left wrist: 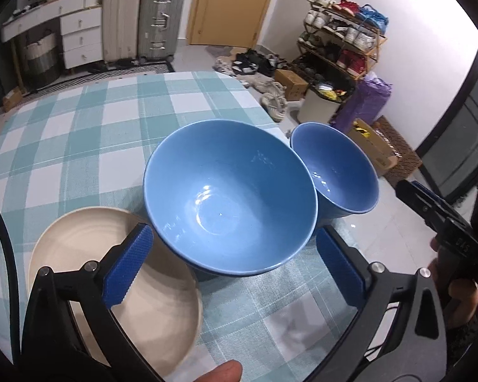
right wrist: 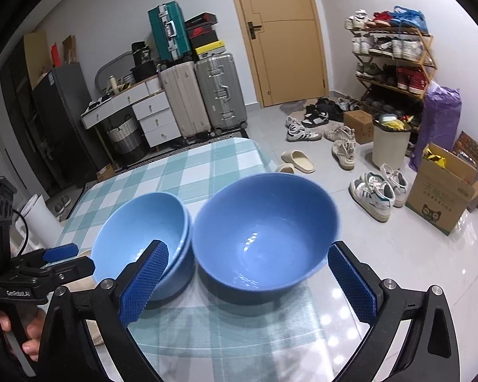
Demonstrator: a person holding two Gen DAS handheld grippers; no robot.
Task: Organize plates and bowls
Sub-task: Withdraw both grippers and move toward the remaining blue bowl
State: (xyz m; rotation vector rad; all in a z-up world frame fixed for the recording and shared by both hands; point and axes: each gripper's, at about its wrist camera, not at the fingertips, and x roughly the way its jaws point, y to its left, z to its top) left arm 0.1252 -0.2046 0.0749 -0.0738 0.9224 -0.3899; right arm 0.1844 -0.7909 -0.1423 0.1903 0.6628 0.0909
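At the far left of the desk (left wrist: 79, 127), with its checked cloth, lay the cream plate (left wrist: 111, 286), flat and empty, partly hidden under the left claw's (left wrist: 232, 270) near finger. Just right of it stood the stack of blue bowls (left wrist: 229, 197): in the right wrist view a second rim showed under the upper one (so there were at least two nested there), which was probably why it stood by itself as the gathering place for bowls.

The left claw stood wide open and held nothing. The stack lay ahead of it, between the lines of its two fingers, but the pads did not press on the rim; the left pad hung over the plate.

Further right, touching or almost touching the stack, the single blue bowl (right wrist: 264, 232) stood upright near the right edge of the desk. It was not nested yet, so, as a judgement, the bowls were sorted only in part.

The right claw (right wrist: 248, 283) was also fully open and empty. The single bowl sat just ahead of it, between its fingers and apart from both pads; the left pad overlapped the stack in the picture. A hand (left wrist: 455, 273) gripped its handle at the right of the left wrist view.
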